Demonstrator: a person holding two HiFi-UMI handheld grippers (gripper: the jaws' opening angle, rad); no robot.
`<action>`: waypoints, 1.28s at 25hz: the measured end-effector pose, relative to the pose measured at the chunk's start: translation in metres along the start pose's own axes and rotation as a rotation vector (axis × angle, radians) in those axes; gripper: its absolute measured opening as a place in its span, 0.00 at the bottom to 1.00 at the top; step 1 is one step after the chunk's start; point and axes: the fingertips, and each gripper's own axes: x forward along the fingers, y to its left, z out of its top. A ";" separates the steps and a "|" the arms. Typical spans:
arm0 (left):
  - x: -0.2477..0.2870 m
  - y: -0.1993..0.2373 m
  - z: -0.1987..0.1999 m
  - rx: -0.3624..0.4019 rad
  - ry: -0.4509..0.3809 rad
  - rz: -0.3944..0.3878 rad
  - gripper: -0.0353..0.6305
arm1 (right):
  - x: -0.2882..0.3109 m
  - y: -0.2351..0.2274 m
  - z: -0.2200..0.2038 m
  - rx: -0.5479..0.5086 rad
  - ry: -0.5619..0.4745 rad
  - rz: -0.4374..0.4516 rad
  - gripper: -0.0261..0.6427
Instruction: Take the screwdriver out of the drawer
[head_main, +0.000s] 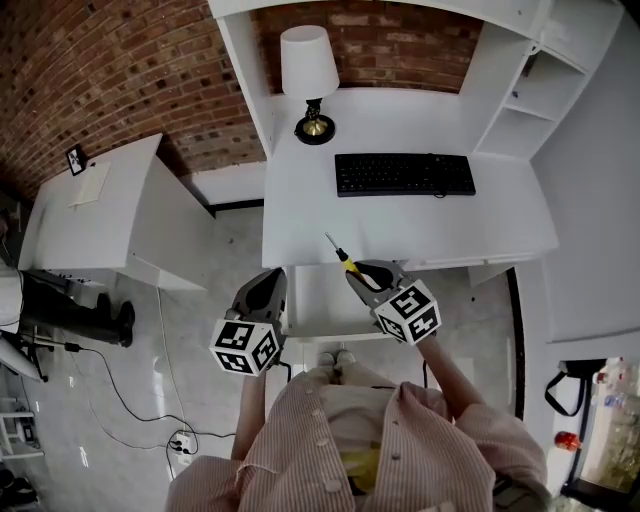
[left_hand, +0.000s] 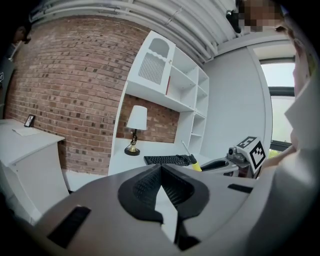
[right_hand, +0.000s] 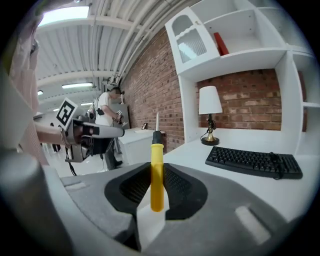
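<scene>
Right gripper (right_hand: 156, 186) pinches the yellow-handled metal screwdriver (right_hand: 157, 152), shaft up, to clear the white drawer (head_main: 318, 305) (left gripper (left_hand: 161, 171) closed, empty).

No words, brands or numbers can be read anywhere in the room; the only printed signs are black-and-white square markers on the left cube (head_main: 245, 347) and right cube (head_main: 408, 312).

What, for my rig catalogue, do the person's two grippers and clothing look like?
The left gripper and right gripper each have a grey body, black ribbed fingers and a white cube with black square markers. The shirt is pink-striped and buttoned.
</scene>
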 end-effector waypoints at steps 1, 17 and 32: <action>-0.001 -0.001 0.006 0.009 -0.011 -0.002 0.05 | -0.004 0.000 0.007 0.026 -0.027 -0.007 0.16; -0.003 -0.008 0.074 0.104 -0.168 0.004 0.05 | -0.081 -0.045 0.070 0.149 -0.329 -0.236 0.16; -0.009 0.000 0.096 0.120 -0.213 0.061 0.05 | -0.117 -0.068 0.088 0.175 -0.426 -0.320 0.16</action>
